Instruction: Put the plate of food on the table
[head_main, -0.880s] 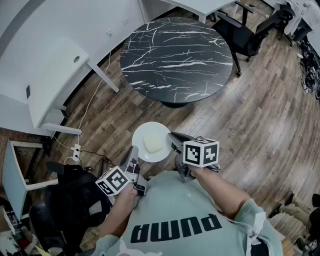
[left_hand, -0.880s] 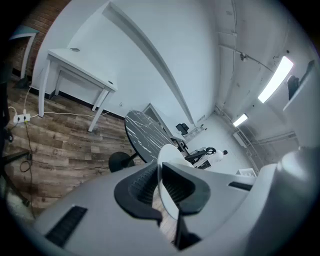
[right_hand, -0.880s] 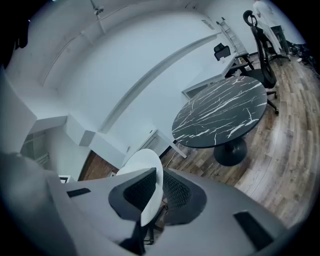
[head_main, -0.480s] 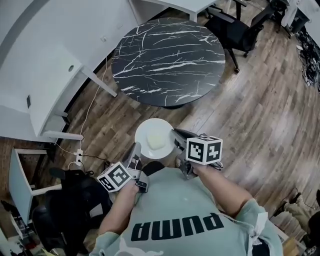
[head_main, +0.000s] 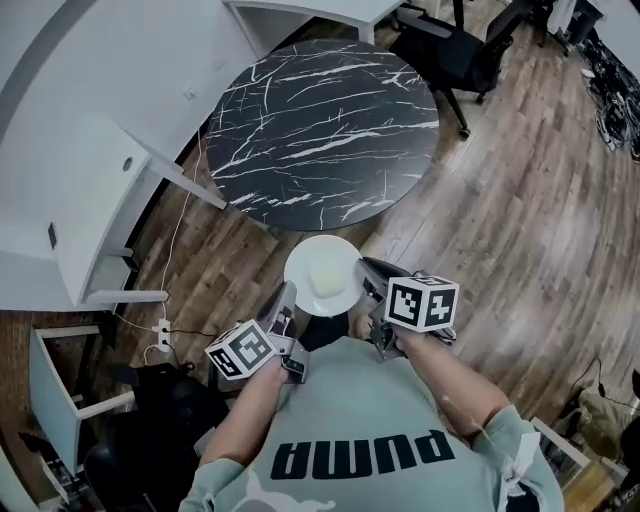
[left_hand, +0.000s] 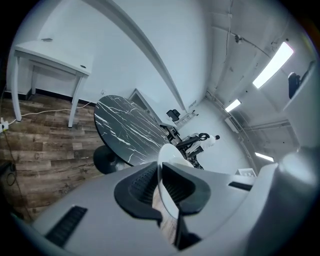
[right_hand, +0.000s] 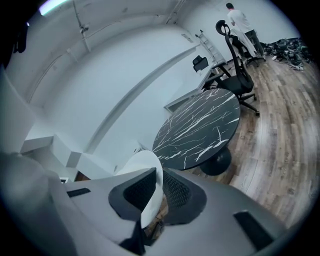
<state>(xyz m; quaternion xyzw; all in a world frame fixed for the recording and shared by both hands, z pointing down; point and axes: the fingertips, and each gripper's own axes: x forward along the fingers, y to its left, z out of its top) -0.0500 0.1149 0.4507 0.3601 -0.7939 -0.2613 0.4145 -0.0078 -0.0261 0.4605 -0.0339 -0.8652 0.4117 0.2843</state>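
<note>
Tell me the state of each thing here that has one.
Plate: held in the air between both grippers.
Food: resting on the plate.
Left gripper: shut on the plate's rim.
Right gripper: shut on the opposite rim.
Table: upright, plate not yet on it.

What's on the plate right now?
A single pale block of food sits near the middle of the white plate. The rim where the left gripper and right gripper clamp it is covered.

Head view overhead; gripper views toward table (head_main: 320, 120)
</note>
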